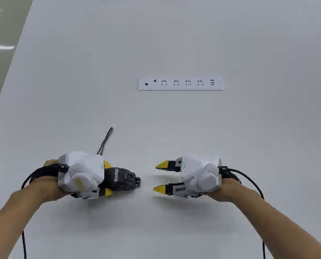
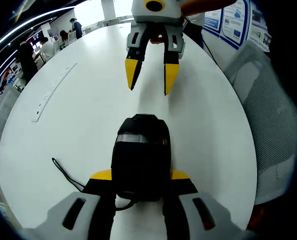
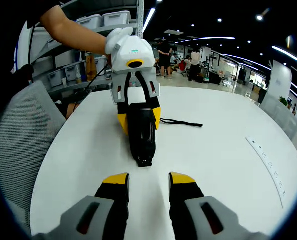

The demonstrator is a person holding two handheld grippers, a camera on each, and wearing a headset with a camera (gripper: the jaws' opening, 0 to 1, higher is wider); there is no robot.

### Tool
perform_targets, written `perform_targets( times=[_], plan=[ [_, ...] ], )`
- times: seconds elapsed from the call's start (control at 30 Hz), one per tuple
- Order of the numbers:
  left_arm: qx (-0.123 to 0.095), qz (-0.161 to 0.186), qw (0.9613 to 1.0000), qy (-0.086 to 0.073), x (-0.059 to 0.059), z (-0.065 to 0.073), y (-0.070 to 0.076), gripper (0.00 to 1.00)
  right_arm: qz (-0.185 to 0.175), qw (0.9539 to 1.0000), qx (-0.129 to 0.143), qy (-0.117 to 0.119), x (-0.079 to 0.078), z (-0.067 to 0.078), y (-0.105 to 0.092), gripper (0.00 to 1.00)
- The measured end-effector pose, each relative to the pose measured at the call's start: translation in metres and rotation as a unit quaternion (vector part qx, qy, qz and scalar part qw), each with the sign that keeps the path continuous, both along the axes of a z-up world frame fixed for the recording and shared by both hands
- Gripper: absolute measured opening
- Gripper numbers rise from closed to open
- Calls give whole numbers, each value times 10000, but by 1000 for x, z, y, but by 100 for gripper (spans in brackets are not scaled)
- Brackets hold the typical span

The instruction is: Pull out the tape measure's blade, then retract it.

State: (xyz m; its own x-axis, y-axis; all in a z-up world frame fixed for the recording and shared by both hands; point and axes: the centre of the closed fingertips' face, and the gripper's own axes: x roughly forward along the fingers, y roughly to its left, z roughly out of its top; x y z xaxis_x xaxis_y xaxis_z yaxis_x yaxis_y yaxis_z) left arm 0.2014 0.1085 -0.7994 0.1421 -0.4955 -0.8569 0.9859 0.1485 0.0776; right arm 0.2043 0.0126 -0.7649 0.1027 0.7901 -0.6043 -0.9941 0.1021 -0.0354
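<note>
On the left, the left tool (image 1: 107, 178) has its jaws clamped on the black tape measure (image 1: 122, 178), holding the case low over the white worktop (image 1: 204, 124), its front end pointing across at the other hand. No blade is drawn out, so I'd say the pull is yet to start and this is the set-up for it: case held, the second hand coming to the mouth.

Just to the right, the right tool (image 1: 160, 177) faces the case with its yellow-tipped jaws apart and nothing between them, near the nose but not touching. The next move, to my eye, calls for those tips to close on the small hook at the nose, which is too small here to make out clearly, and draw straight away while the left keeps the case from twisting.

The tape's black strap (image 1: 105, 141) trails off behind the left hand, out of the way. A white power strip (image 1: 180, 83) lies well back on the worktop. Nothing lies between the two tools.
</note>
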Motion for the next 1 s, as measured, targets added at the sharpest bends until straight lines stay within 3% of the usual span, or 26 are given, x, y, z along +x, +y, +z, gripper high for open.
perform_targets(
  times=[0.6,0.83,1.0],
  plan=[
    [-21,21,10000,16,0,-2,0,30,244,9996,-74,98,-3,-12,31,21],
    [-44,10,10000,-22,-1,0,0,30,412,9990,-185,55,2,-31,41,18],
    [-52,9,10000,-51,-1,1,-1,30,560,9981,-261,42,-2,-36,46,16]
  ],
)
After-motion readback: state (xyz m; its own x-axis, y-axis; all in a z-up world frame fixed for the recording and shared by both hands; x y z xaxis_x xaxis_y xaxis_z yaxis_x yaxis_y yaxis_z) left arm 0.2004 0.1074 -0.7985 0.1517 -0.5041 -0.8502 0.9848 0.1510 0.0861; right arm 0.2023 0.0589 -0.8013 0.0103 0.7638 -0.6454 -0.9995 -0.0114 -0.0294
